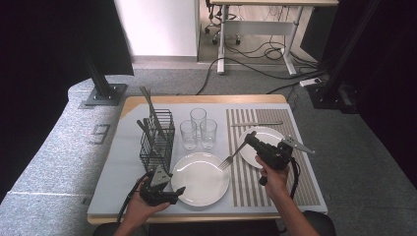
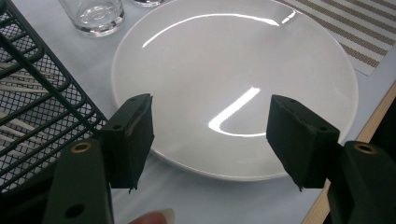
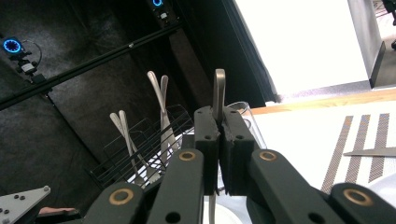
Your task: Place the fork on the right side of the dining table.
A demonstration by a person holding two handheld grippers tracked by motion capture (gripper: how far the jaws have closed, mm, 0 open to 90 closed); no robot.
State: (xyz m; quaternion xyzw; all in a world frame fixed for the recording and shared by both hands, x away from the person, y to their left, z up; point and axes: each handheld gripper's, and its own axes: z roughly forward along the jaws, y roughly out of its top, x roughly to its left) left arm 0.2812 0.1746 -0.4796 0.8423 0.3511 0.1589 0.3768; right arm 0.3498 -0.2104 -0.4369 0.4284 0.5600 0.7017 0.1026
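No text, label, brand or number can be read anywhere here. A dark mark on the grey floor (image 1: 101, 133) left of the bench (image 1: 206, 100) might be a figure, but it is too blurred to read.

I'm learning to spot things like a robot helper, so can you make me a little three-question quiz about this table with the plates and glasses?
1. True or false: the right gripper is shut on the silver metal fork.
2. How many clear drinking glasses stand behind the large round white plate?
3. Multiple choice: what does the black wire mesh basket hold? A) spare cutlery B) folded napkins C) apples

Key:
1. True; its jaws pinch the fork's handle, and the tines point at the large plate.
2. Three.
3. A. Meanwhile the left gripper hangs with jaws apart above the plate's near rim, gripping nothing.
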